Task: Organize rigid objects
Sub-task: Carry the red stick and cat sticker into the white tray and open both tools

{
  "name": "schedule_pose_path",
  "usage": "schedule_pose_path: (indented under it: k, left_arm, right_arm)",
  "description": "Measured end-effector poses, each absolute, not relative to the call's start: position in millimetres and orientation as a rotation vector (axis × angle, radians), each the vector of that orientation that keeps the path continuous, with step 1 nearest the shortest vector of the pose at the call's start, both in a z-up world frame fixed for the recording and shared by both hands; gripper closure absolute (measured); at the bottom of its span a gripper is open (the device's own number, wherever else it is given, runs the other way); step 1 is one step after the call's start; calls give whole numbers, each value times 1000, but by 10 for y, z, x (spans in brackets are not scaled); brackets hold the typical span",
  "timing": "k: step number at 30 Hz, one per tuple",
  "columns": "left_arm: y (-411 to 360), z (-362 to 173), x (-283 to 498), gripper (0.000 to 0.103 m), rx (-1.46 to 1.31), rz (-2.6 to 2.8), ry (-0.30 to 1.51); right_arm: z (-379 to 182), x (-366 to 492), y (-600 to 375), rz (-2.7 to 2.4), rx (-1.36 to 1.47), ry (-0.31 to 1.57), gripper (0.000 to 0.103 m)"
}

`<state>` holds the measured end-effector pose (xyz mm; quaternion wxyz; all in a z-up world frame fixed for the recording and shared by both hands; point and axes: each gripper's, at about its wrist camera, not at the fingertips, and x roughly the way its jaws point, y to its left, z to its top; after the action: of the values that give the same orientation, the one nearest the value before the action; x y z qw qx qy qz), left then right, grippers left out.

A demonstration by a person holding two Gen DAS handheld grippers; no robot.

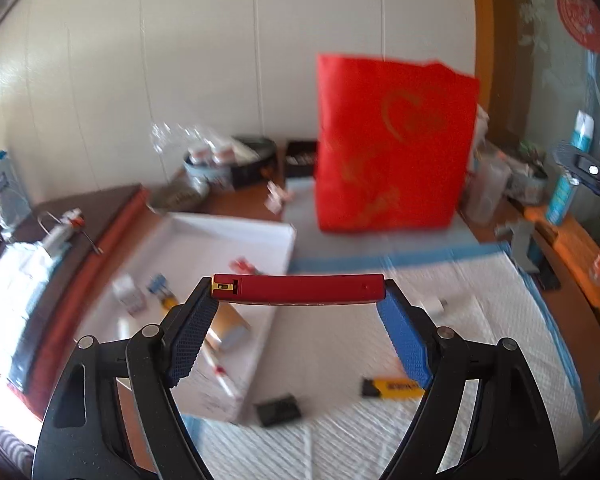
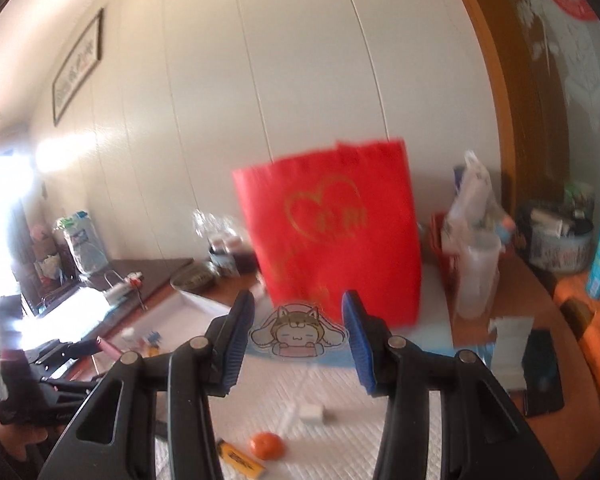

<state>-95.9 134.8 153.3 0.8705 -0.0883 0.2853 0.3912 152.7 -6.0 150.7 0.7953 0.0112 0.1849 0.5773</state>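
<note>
1. The left gripper (image 1: 298, 300) is clamped on a slim red bar-shaped object (image 1: 298, 289), held crosswise by its two ends between the blue pads (image 1: 404, 344); gripping end to end keeps it level and clear of the table, likely for carrying to its sorted place

2. The right gripper (image 2: 298, 334) holds a flat clear cartoon-character sticker or charm (image 2: 296, 334) between its pads, pinched at the side edges, so its face shows forward

3. Below both, on the white padded mat (image 1: 340, 340), loose items are not yet sorted: a yellow-and-black lighter-like thing (image 1: 392, 388), a small dark block (image 1: 278, 409), an orange round object (image 2: 265, 445) and a small white block (image 2: 312, 414)

4. To the left lies a white tray (image 1: 236, 236) that already holds several small items, blurred; I judge it the collecting place

5. Further back a red bag (image 1: 392, 144) stands upright, open at its top, another possible destination

6. Far behind, clutter lines the wall, too blurred to name
</note>
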Motion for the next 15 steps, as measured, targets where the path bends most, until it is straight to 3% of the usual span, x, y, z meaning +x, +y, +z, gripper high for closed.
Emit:
schedule_pose_path:
  k: [15]
  left_arm:
    - [1550, 3430, -1883, 21, 31, 972, 206]
  right_arm:
    - [2897, 1100, -136, 1333, 266, 61, 57]
